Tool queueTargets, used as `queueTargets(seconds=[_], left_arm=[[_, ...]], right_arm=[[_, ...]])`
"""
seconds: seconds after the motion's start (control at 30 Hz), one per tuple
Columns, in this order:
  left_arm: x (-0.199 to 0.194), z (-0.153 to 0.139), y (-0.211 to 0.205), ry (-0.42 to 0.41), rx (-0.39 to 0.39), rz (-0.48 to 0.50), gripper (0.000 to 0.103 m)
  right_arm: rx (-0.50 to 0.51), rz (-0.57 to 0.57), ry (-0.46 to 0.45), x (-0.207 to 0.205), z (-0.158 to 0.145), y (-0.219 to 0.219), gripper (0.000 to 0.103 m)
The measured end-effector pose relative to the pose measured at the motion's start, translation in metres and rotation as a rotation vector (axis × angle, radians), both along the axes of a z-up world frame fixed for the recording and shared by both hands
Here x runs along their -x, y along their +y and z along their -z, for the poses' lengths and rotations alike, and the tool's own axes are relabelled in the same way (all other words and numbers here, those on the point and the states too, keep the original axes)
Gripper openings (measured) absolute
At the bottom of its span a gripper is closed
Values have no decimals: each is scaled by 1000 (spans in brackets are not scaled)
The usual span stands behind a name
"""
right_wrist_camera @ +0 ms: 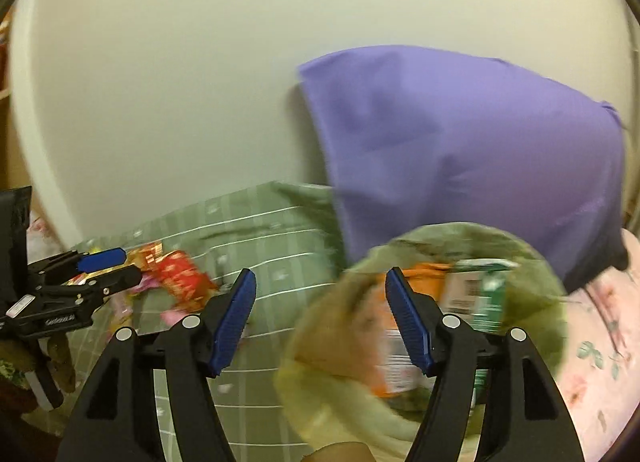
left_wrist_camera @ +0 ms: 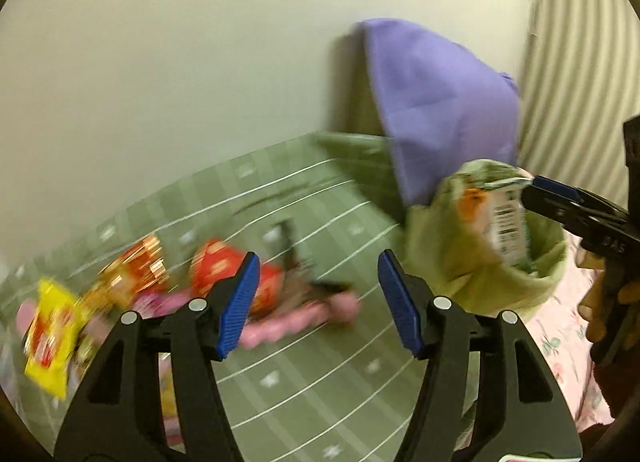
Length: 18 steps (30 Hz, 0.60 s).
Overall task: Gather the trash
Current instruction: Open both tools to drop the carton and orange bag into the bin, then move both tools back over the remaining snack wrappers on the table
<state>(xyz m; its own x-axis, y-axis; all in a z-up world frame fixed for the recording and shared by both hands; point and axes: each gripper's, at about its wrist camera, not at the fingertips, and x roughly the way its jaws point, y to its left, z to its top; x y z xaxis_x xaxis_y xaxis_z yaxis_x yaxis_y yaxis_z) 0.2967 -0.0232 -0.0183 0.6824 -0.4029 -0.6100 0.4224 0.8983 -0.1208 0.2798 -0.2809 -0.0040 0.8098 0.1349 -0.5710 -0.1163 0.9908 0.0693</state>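
Snack wrappers lie on a green checked sheet [left_wrist_camera: 320,382]: a yellow wrapper [left_wrist_camera: 50,326], a gold-red wrapper [left_wrist_camera: 132,270] and a red wrapper [left_wrist_camera: 224,266] with a pink thing [left_wrist_camera: 296,318] beside it. My left gripper [left_wrist_camera: 318,262] stands open over the sheet, just right of them, with nothing between its pads. A green trash bag [right_wrist_camera: 532,302] gapes open, with an orange packet [right_wrist_camera: 400,342] and a green-white packet [right_wrist_camera: 484,294] inside. My right gripper [right_wrist_camera: 320,278] is open above the bag's left rim, holding nothing. In the left wrist view the right gripper [left_wrist_camera: 560,201] hangs over the bag [left_wrist_camera: 500,286].
A purple pillow [right_wrist_camera: 460,149] leans on the pale wall behind the bag. Pink floral bedding [right_wrist_camera: 600,342] lies to the right. A thin black object [left_wrist_camera: 292,250] rests on the sheet behind the red wrapper. The left gripper [right_wrist_camera: 108,266] shows at the right wrist view's left edge.
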Motion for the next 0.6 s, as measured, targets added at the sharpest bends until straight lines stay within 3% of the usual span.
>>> queueTargets(seconds=[0.37,0.5,0.6], left_arm=[[9,34,157,3,-18,-470,58],[15,47,201,44,11,-592,58],[17,55,216,68,20,-620,58]], right_arm=[[-17,-175,64,-32,28,68,63],[-30,-234,79,-38,40,84,63],[-20,-260,103,-42,52,96,63]])
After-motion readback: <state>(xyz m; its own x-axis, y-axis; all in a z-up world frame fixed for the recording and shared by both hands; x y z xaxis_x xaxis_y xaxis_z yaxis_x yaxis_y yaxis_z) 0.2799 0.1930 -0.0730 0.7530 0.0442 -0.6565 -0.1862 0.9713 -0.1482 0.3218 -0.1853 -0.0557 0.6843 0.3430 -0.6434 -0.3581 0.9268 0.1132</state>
